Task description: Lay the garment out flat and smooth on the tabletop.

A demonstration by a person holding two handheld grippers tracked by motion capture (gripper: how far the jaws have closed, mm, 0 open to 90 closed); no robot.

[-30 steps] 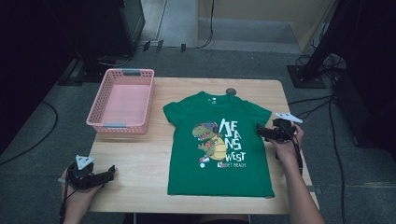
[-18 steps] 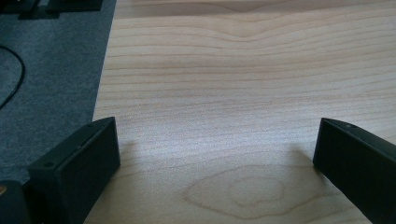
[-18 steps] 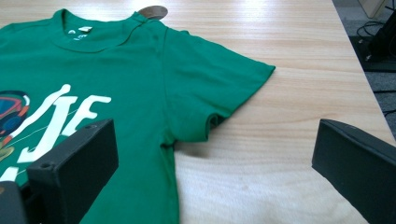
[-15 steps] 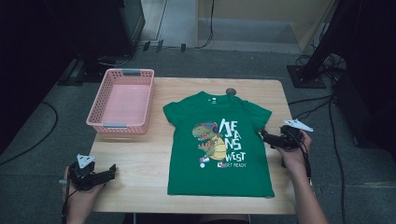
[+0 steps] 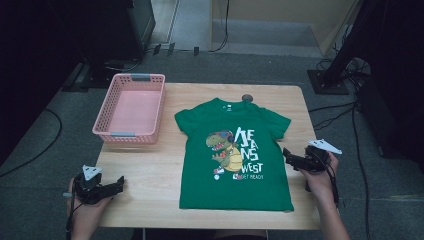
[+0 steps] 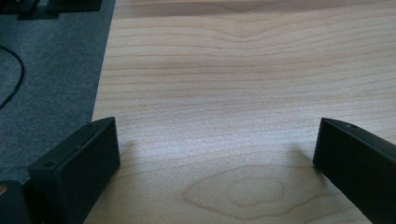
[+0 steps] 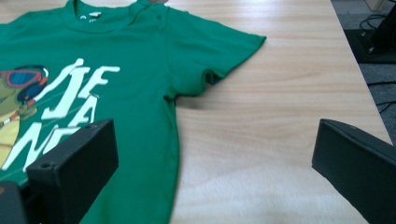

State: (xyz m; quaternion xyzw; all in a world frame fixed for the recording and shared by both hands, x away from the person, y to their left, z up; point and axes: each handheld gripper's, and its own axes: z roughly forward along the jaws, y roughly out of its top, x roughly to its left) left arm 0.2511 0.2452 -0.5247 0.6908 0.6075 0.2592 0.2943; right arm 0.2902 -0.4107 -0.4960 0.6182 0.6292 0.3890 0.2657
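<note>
Green t-shirt (image 5: 235,155) lies flat mid table (image 5: 150,180), front up. Right gripper (image 5: 292,159) just beside shirt's right edge, jaws wide apart, empty. Left gripper (image 5: 116,184) well left of shirt at table corner, jaws apart, empty. Pink basket (image 5: 131,110) left of shirt.

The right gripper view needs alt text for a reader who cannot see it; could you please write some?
A green T-shirt with a dinosaur print lies flat on a wooden table, one short sleeve spread toward the table's edge. The right gripper has its two black jaws wide apart in the foreground, holding nothing.
</note>
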